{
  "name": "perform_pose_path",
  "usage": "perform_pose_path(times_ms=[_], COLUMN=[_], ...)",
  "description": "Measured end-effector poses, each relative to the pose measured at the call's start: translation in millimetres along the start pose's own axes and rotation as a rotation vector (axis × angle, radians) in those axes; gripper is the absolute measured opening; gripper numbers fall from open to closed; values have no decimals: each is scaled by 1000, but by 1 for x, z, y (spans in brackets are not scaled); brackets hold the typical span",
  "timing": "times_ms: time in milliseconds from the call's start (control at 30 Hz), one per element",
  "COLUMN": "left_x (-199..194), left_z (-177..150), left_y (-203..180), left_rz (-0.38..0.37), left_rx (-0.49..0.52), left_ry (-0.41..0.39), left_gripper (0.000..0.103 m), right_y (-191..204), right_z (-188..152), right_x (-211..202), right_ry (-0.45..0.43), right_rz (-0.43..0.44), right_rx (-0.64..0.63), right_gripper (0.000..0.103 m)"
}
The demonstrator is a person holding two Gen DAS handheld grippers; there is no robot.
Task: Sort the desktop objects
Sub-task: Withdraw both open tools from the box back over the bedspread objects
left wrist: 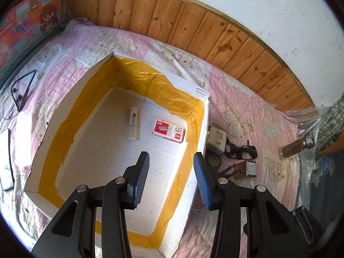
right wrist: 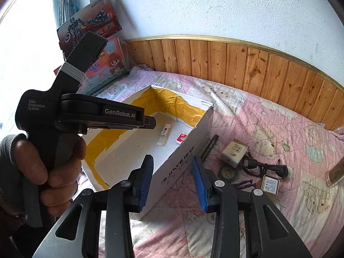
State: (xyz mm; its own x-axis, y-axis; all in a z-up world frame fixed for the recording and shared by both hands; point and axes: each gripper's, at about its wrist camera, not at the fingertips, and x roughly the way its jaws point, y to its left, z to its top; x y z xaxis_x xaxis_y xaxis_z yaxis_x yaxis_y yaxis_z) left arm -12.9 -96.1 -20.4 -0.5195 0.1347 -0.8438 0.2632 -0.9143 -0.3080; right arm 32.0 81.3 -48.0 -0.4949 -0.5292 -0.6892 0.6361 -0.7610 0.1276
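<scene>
A white box (left wrist: 200,129) lined with yellow tape lies on the bed; a red carton (left wrist: 169,130) and a white tube (left wrist: 133,122) lie inside it. My left gripper (left wrist: 172,167) hangs open and empty above the box's inside. It also shows in the right wrist view, where the left gripper (right wrist: 148,123) is held by a hand (right wrist: 43,167). My right gripper (right wrist: 172,169) is open and empty above the box's near wall (right wrist: 185,161). On the quilt to the right of the box lie a black pen (right wrist: 209,147), a beige box (right wrist: 234,152), a tape roll (right wrist: 228,173), a black cable (right wrist: 264,167) and a gold tin (right wrist: 269,185).
A brown bottle (left wrist: 296,146) lies far right near bubble wrap. Picture boxes (right wrist: 107,68) lean at the back left against the wall. A wood-panelled wall (left wrist: 193,25) runs behind the bed. A phone-like slab (left wrist: 6,159) and a wire frame (left wrist: 21,90) lie left of the box.
</scene>
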Motion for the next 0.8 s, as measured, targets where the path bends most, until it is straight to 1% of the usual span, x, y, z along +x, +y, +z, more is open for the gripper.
perform_pose_path(times_ms=[67, 233, 367, 467, 600, 700, 800], left_x=[-3, -8, -5, 3, 11, 20, 34], left_z=[-3, -15, -25, -30, -36, -41, -48], left_y=[-7, -33, -53, -66, -82, -94, -106], left_rz=[-6, -30, -43, -64, -98, -108, -114], left_rx=[11, 80, 141, 177, 216, 247, 290], left_ry=[-8, -16, -4, 24, 49, 63, 96], left_gripper=[45, 45, 45, 45, 45, 45, 45], right_y=[-1, -8, -28, -50, -80, -102, -122], right_z=[-2, -9, -15, -20, -28, -35, -46], right_x=[-4, -18, -34, -42, -46, -45, -39], right_ry=[-4, -27, -57, -62, -46, -25, 10], right_rz=[-1, -31, -78, -108, -152, -188, -219], right_rx=[4, 13, 47, 91, 145, 176, 201], right_gripper=[39, 39, 39, 39, 39, 39, 39])
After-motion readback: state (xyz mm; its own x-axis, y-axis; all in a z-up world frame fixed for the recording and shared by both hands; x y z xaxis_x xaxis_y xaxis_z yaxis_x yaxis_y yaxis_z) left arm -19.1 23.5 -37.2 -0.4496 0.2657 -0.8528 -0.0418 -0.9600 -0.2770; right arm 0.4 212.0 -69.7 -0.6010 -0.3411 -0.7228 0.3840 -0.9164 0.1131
